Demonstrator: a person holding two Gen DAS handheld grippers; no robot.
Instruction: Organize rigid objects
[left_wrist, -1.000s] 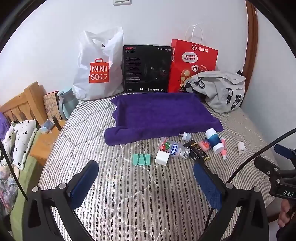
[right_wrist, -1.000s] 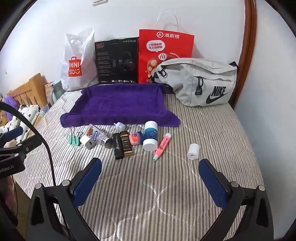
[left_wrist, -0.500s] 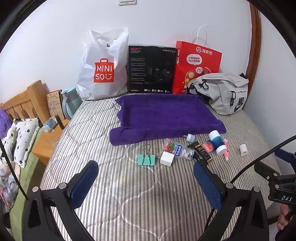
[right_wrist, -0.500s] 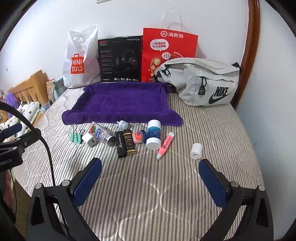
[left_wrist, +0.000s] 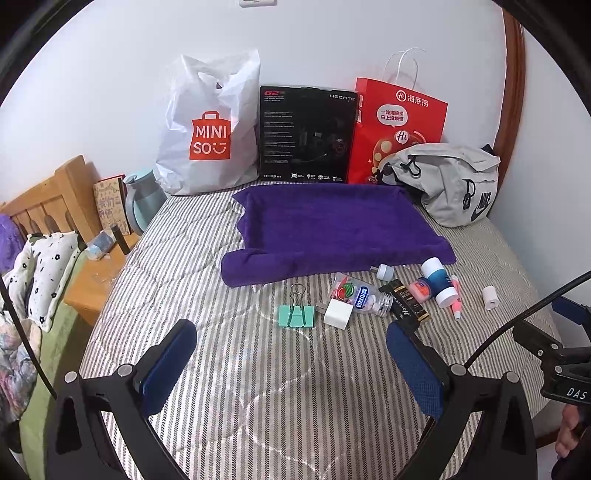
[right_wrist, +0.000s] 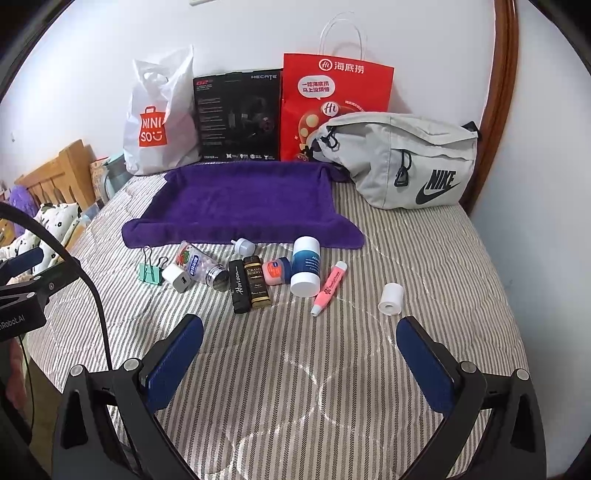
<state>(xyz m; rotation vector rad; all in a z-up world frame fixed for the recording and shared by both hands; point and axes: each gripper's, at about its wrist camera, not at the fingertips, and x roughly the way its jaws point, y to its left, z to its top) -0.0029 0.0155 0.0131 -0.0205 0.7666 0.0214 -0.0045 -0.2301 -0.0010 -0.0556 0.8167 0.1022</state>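
A row of small objects lies on the striped bed in front of a purple towel (left_wrist: 332, 229) (right_wrist: 243, 205): a green binder clip (left_wrist: 295, 315) (right_wrist: 149, 272), a white charger cube (left_wrist: 338, 314) (right_wrist: 178, 277), a clear candy bottle (left_wrist: 360, 295) (right_wrist: 201, 266), two dark sachets (right_wrist: 249, 286), a small pink jar (right_wrist: 277, 271), a blue-and-white tub (right_wrist: 306, 266), a pink highlighter (right_wrist: 328, 288) and a white tape roll (right_wrist: 391, 299). My left gripper (left_wrist: 291, 365) hangs open short of the binder clip. My right gripper (right_wrist: 299, 363) is open too, nothing between its fingers.
Against the back wall stand a white Miniso bag (left_wrist: 207, 129), a black box (left_wrist: 308, 134) and a red paper bag (left_wrist: 399, 129). A grey Nike pouch (right_wrist: 402, 158) lies at the back right. A wooden nightstand (left_wrist: 96, 280) with a teal kettle sits left of the bed.
Both grippers have tilted slightly, so the scene sits lower in each view. The objects on the bed have not moved, and both grippers stay open.
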